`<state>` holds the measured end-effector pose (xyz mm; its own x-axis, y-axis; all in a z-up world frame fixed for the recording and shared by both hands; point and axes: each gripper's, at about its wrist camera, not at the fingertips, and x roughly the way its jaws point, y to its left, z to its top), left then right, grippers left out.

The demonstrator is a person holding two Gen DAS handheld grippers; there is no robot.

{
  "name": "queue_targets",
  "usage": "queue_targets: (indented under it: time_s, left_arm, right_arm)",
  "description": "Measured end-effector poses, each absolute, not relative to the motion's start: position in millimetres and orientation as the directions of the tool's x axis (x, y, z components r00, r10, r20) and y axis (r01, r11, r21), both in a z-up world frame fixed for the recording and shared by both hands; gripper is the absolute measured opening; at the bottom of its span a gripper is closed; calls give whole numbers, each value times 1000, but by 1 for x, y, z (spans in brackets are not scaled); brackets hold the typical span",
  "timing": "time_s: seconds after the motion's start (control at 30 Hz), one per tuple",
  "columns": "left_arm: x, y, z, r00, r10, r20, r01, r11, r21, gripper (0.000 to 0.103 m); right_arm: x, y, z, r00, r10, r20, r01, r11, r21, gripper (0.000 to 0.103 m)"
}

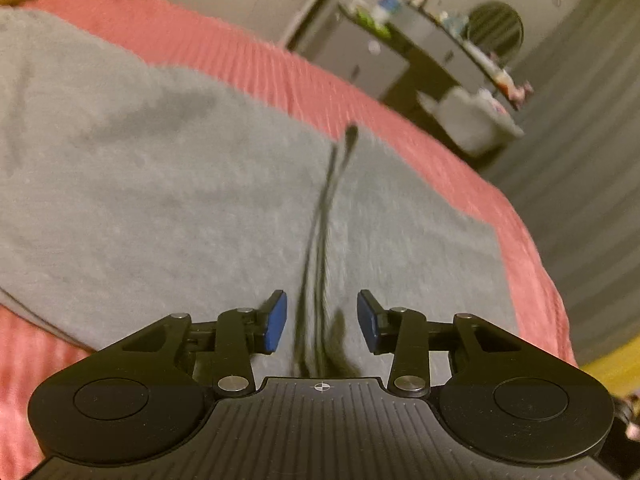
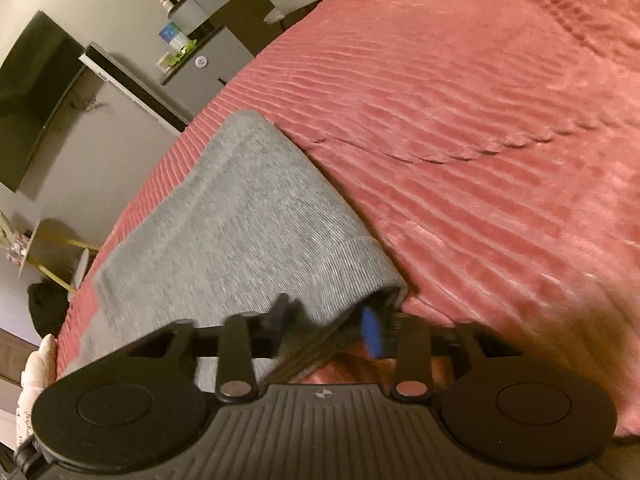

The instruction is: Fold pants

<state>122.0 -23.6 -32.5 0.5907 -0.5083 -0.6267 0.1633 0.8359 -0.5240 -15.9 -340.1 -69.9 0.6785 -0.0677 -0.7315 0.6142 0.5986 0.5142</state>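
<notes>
Grey pants (image 1: 180,180) lie flat on a pink ribbed blanket (image 1: 280,76) covering a bed. A black drawstring (image 1: 324,216) runs from the far edge of the pants down between my left fingers. My left gripper (image 1: 322,322) hovers open just above the cloth, and its blue pads stand clear of the cord. In the right wrist view the pants (image 2: 240,220) stretch away to the upper left across the blanket (image 2: 480,160). My right gripper (image 2: 326,322) is open at their near corner, with the bunched, slightly raised hem between its blurred fingers.
Past the bed's far edge stand a dark cluttered desk (image 1: 420,52), a white bin (image 1: 472,120) and grey floor (image 1: 580,160). A wall screen (image 2: 32,92), grey cabinets (image 2: 208,68) and a small yellow-legged table (image 2: 48,248) line the wall. Bare blanket spreads right of the pants.
</notes>
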Motion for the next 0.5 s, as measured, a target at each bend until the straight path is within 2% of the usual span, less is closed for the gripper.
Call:
queue_targets:
  time_s: [0.03, 0.07, 0.13, 0.2, 0.3, 0.33, 0.37, 0.43, 0.5]
  left_arm:
    - [119, -23, -27, 622, -497, -605, 179, 843, -508, 44]
    - [114, -25, -20, 657, -483, -579, 205, 854, -479, 46]
    - [105, -33, -11, 697, -489, -525, 272, 857, -437, 56]
    - [100, -45, -12, 679, -534, -504, 335, 836, -434, 59]
    - [103, -67, -29, 606, -583, -542, 403, 812, -423, 59]
    - [106, -73, -36, 591, -566, -574, 398, 824, -402, 57]
    - [110, -76, -43, 586, -547, -598, 393, 837, -380, 55]
    - [116, -79, -52, 591, -514, -622, 405, 855, -323, 31]
    - [120, -76, -52, 599, -493, -631, 391, 868, -306, 16]
  right_arm:
    - [-21, -337, -65, 672, -93, -734, 623, 608, 493, 58]
    - [-24, -334, -59, 668, -123, -734, 625, 628, 464, 59]
    - [-26, -322, -45, 674, -201, -710, 613, 689, 387, 59]
    - [-18, -310, -36, 705, -261, -659, 572, 759, 311, 60]
    - [10, -289, -41, 748, -262, -610, 461, 866, 193, 59]
    - [21, -282, -47, 758, -225, -613, 409, 895, 176, 55]
    - [32, -276, -53, 761, -172, -626, 353, 919, 176, 49]
    - [56, -266, -67, 760, -60, -647, 234, 954, 188, 46]
    - [74, -260, -76, 752, -102, -651, 212, 973, 93, 46]
